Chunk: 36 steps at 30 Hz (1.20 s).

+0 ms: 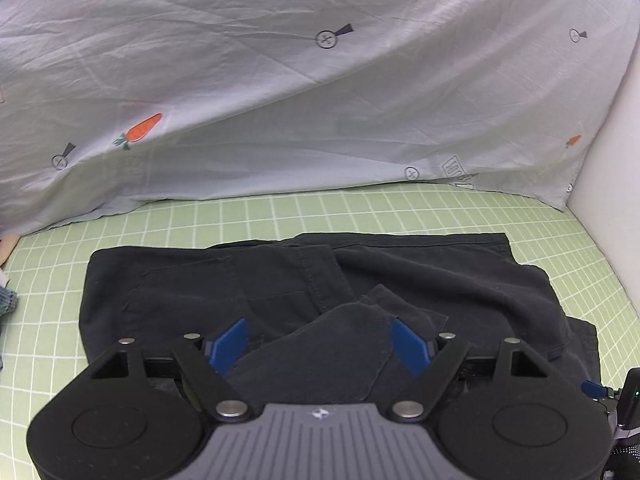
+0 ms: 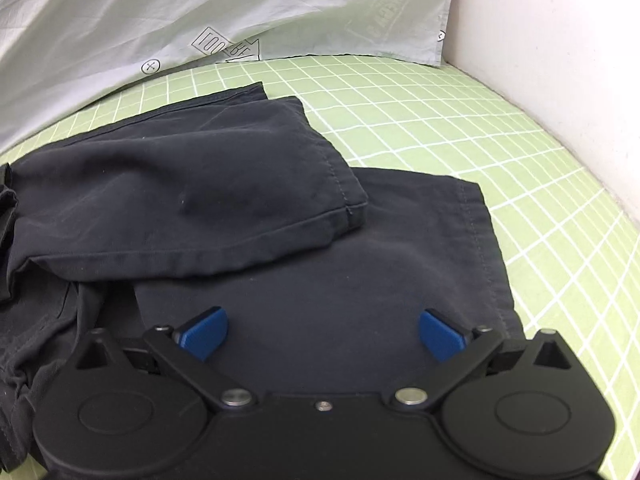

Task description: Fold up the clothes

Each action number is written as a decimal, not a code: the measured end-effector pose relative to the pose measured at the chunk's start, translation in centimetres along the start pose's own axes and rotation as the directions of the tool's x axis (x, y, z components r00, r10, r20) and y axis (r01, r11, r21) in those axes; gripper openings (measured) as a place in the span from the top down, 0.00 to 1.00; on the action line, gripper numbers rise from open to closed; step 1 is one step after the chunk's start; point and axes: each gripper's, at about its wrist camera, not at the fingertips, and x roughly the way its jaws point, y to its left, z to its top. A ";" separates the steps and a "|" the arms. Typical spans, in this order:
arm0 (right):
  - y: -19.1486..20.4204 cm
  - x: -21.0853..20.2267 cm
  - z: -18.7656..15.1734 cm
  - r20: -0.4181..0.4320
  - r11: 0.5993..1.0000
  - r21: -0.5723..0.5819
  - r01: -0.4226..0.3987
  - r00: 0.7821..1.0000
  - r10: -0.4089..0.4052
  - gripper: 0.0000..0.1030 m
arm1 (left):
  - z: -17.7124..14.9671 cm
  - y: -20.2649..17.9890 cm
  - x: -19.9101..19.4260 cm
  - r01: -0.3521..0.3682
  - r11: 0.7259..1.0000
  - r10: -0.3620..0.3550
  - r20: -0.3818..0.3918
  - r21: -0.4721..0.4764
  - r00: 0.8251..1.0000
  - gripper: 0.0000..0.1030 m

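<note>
We found the dark trousers [image 2: 248, 184] lying on the green checked sheet [image 2: 460, 112], one leg doubled over the other, still lumpy and loosely layered; squaring remained. Both the left tool [image 1: 320, 344] and right tool [image 2: 324, 332] hovered spread above the trousers, pinching nothing.

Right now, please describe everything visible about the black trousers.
The black trousers look like soft woven cotton with stitched hems. They lie partly folded and creased on the green grid sheet, one hemmed leg end lying over another layer. Both the left gripper and right gripper hover open above them, gripping nothing.
</note>
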 end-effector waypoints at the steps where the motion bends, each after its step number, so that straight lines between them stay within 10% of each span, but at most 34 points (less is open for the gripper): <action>1: -0.4 0.2 -0.3 0.006 1.000 0.003 -0.008 1.000 0.008 0.00 | 0.4 -1.1 0.6 0.010 0.999 -0.010 -0.010 0.033 1.000 0.22; 5: -1.5 0.8 -1.3 0.045 0.999 0.010 -0.038 0.998 0.037 0.00 | 1.3 -3.9 3.7 0.060 0.995 -0.054 -0.077 0.078 0.996 0.21; 10: -1.7 0.4 -2.6 0.132 0.999 -0.008 -0.051 0.990 0.051 0.00 | 0.1 -5.7 7.7 -0.058 0.985 0.084 -0.157 0.163 0.984 0.22; 15: -1.9 0.0 -3.7 0.202 0.998 -0.023 -0.061 0.977 0.064 0.00 | -1.9 -4.2 7.9 -0.139 0.986 0.152 -0.169 0.087 0.974 0.88; 20: -1.8 0.1 -3.5 0.202 0.998 -0.022 -0.060 0.977 0.063 0.00 | -4.1 -0.8 2.2 -0.167 0.973 0.160 -0.058 -0.160 0.985 0.88; 24: -1.8 0.2 -3.5 0.202 0.998 -0.022 -0.060 0.977 0.063 0.00 | -8.1 4.5 -4.3 -0.285 0.890 0.303 -0.006 -0.355 0.953 0.88; 29: -1.8 0.2 -3.4 0.203 0.998 -0.021 -0.059 0.977 0.062 0.00 | -16.3 11.6 -7.3 -0.372 0.715 0.352 -0.155 -0.593 0.923 0.83; 36: -1.8 0.3 -3.3 0.202 0.998 -0.020 -0.056 0.978 0.059 0.00 | -22.3 14.8 -8.8 -0.252 0.547 0.206 -0.163 -0.799 0.965 0.64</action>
